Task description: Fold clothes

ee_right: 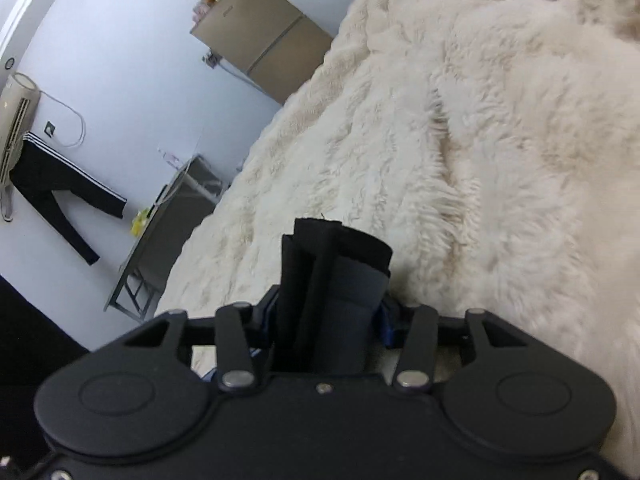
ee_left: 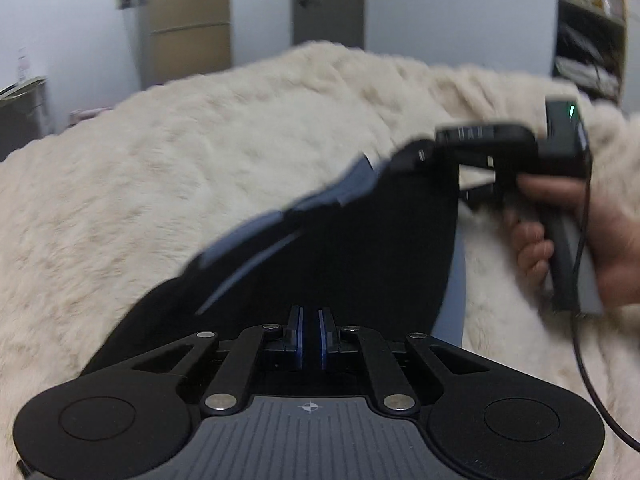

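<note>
My left gripper [ee_left: 311, 336]: jaws drawn nearly together, only a thin slit between the blue pads. The black garment [ee_left: 344, 248] lies right ahead of them; whether its edge is pinched in that slit, I can't tell.

My right gripper [ee_right: 326, 316]: clamped on a thick bunched fold of the same cloth [ee_right: 336, 272], black with grey-blue layers, sticking up out of the fingers at centre frame. In the left wrist view this gripper [ee_left: 416, 158] sits at right, my hand [ee_left: 580, 232] round its handle, nipping the garment's far corner.

The garment spans lower centre to right-middle of the left view, grey-blue band along its upper-left edge, over the cream fluffy blanket [ee_left: 200, 160].

Background: brown fridge [ee_right: 260, 48] upper centre in the right view, black striped trousers [ee_right: 60, 188] against the wall at left.
</note>
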{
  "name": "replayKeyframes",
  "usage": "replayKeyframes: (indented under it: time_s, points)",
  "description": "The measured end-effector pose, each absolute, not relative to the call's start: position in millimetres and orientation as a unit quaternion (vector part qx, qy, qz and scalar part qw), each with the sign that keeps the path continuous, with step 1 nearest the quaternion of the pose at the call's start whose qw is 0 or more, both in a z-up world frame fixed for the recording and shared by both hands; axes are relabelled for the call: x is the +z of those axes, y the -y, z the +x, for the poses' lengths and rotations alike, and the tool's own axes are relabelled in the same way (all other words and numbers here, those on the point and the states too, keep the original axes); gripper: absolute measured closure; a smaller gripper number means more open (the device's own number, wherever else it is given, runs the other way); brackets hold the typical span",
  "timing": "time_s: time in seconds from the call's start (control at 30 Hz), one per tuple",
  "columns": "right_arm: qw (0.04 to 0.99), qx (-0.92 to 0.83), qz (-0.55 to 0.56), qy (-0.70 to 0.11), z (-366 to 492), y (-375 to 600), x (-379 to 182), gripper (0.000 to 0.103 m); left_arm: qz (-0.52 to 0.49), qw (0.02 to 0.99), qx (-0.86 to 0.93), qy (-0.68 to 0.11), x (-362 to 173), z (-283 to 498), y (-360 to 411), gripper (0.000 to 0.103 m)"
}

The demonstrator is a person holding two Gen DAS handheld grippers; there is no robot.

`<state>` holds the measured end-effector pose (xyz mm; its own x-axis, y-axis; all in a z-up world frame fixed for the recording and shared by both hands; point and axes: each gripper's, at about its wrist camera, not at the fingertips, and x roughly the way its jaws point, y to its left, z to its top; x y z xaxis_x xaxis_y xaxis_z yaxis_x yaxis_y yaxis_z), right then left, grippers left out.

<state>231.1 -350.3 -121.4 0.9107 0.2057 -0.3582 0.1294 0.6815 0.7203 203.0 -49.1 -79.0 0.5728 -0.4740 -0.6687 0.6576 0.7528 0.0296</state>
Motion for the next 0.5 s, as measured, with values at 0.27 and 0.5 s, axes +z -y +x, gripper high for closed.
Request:
replayKeyframes:
  time_s: [0.27, 0.5]
  points:
    - [0.915, 0.075, 0.368, -0.147, 215, 347, -76, 0.086, 0.134, 0.89, -0.307, -0.309, -76, 190, 45, 0.096]
    - [0.933, 0.028, 0.339, -0.114, 190, 381, -56, 0.072, 0.108, 0.884, -0.324, -0.319, -81, 193, 59, 0.093]
